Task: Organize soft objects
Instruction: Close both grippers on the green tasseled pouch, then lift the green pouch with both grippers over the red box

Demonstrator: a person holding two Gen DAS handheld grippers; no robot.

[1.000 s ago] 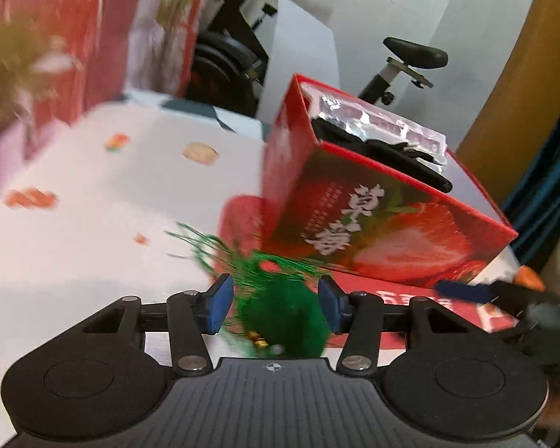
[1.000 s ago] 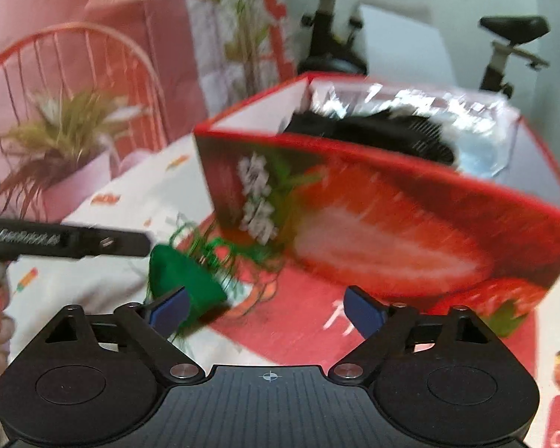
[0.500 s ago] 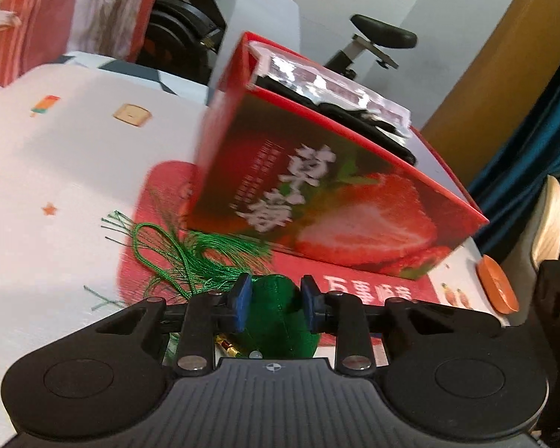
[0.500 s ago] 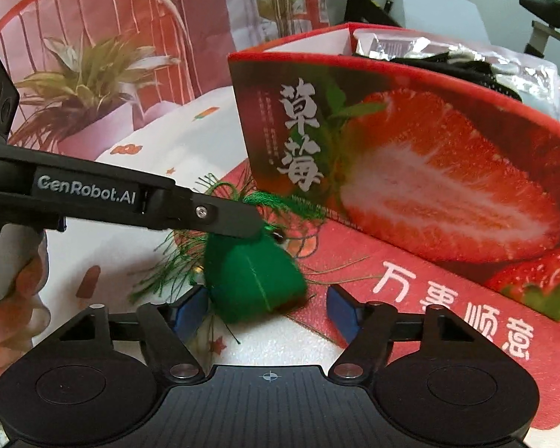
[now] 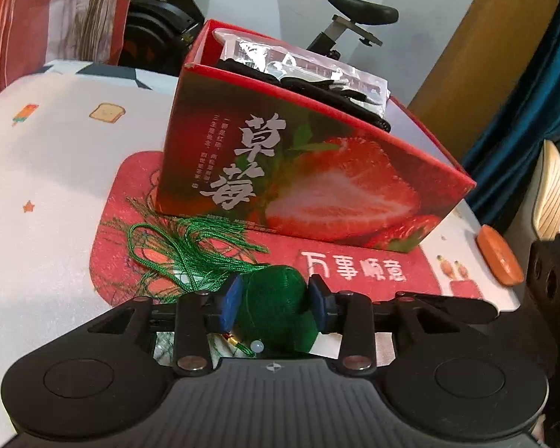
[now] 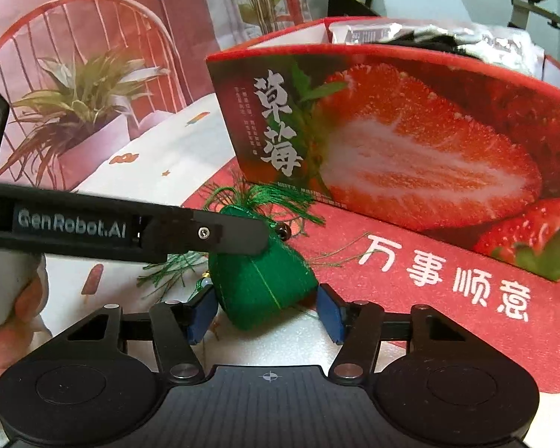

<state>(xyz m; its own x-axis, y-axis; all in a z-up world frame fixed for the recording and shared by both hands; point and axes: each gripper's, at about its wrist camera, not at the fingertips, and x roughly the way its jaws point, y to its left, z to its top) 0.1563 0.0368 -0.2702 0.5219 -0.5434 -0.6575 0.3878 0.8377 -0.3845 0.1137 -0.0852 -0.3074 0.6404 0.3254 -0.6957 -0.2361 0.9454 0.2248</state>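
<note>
The left tongs point(image 5: 274, 300) pinch the green pouch point(image 5: 276, 310), their jaws opening. The right tongs point(image 6: 267, 311), jaws closing, straddle it without touching; the strawberry box point(image 6: 410, 142) stands at one o'clock.

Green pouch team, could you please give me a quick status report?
Left gripper jaws opening around green pouch. Right gripper jaws closing, pouch between. Strawberry box just behind.
</note>
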